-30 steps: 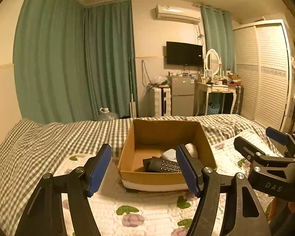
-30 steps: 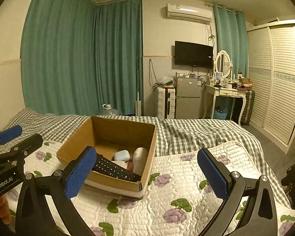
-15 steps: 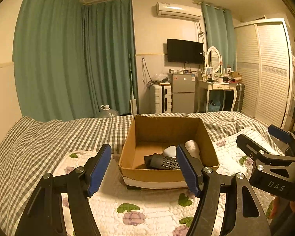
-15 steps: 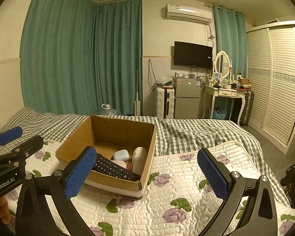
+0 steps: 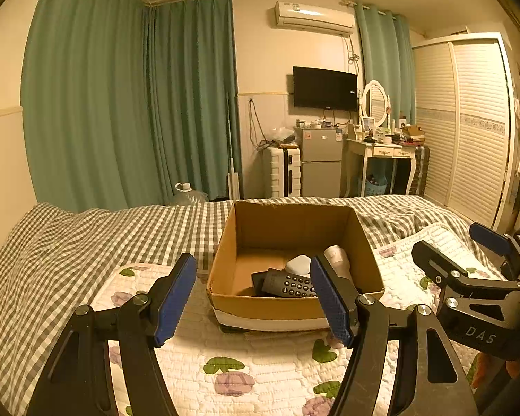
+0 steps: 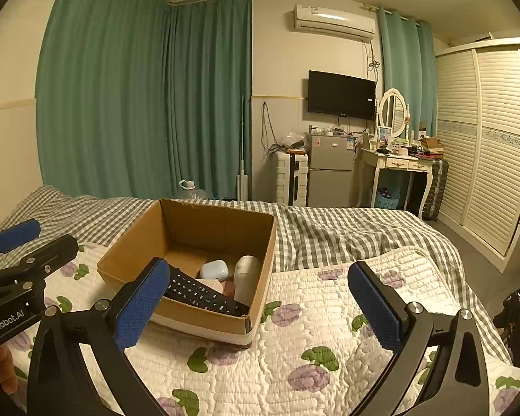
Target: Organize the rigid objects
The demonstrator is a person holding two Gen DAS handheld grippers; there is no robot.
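We see both the left gripper [image 5: 253,294] and right gripper [image 6: 260,305] spread wide, holding nothing. Risk: reaching in could snag the cardboard box [image 6: 190,315] near rim, tipping the remote [image 6: 201,293] out.

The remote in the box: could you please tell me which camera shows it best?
The right wrist view: the remote lies nearly full length, only its near end hidden by a gripper finger. In the left wrist view the box wall and a finger cover much of it.

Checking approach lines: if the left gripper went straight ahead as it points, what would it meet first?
Probably the near wall of the open brown cardboard box, which sits between the open left gripper fingers; depth is uncertain.
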